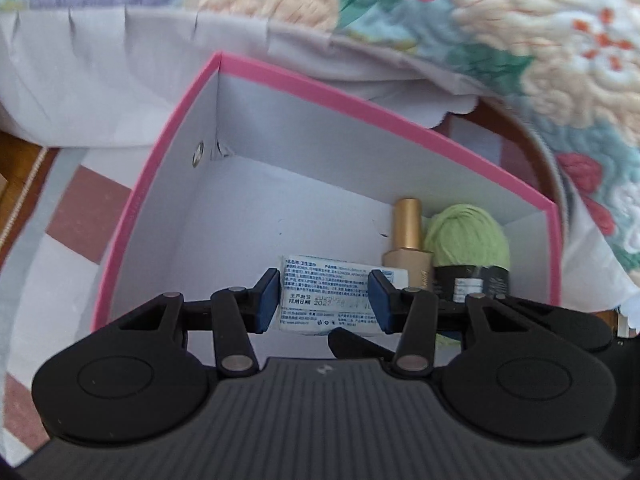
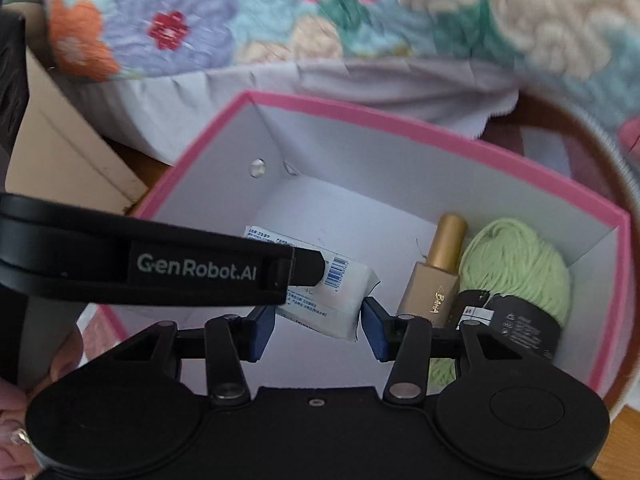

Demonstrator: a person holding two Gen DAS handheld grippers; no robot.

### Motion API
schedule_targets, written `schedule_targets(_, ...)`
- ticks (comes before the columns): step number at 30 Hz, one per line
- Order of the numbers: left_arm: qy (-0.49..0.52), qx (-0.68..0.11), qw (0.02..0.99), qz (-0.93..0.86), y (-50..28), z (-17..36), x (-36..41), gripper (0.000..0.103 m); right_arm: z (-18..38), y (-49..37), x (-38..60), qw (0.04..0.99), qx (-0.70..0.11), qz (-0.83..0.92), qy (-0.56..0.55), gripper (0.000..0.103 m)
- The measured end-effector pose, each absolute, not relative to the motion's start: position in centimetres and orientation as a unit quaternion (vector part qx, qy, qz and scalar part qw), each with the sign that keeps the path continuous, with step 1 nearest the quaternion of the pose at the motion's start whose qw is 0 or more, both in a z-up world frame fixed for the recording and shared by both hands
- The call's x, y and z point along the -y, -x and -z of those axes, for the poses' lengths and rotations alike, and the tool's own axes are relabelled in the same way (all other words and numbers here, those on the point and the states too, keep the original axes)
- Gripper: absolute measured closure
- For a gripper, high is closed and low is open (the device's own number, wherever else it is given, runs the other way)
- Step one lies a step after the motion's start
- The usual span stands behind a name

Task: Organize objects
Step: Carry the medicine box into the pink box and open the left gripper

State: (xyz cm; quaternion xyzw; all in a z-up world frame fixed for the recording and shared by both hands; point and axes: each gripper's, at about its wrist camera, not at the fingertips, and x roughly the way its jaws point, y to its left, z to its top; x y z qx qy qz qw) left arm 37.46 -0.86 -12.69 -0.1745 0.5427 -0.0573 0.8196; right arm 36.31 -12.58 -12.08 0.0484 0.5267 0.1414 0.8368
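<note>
Inside the pink-rimmed box (image 1: 256,68), three things are already seen, taken from left to right: a white wet-wipe packet (image 1: 324,300) is held in the lower middle of the box, a gold-capped bottle (image 1: 408,240) is laid just beside it, and a ball of green yarn (image 1: 470,236) with a black band is tucked into the right-hand corner, touching the bottle. The packet is spanned by the left gripper (image 1: 323,298), whose blue pads are set against its two sides; whether it is pressed firmly or about to be let go cannot be told. In the right wrist view the same packet (image 2: 340,312) is seen tilted under the left gripper's finger (image 2: 308,266); it is judged not yet released onto the box floor (image 2: 320,208). The right gripper (image 2: 318,330) is spread apart and nothing is carried by it; it hangs over the near rim. The sorting is judged well advanced; two items are settled, one is being placed, and whether more remain outside the box is not shown.
</note>
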Motion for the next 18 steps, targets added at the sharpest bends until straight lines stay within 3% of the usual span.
schedule_targets(11, 0.207, -0.540, 0.814, 0.047, -39.4, 15.5, 0.9, 0.057, 14.3, -37.8, 11.9, 0.834, -0.543, -0.094, -0.030, 0.050)
schedule_targets(14, 0.200, -0.540, 0.817, 0.037, -39.4, 15.8, 1.3, 0.045, 14.3, -37.9, 12.0, 0.837, -0.539, -0.092, -0.027, 0.050)
schedule_targets(18, 0.189, -0.542, 0.818, 0.033, -38.8, 15.5, 1.4, 0.042, 13.5, -37.1, 12.4, 0.843, -0.526, -0.102, -0.032, 0.047)
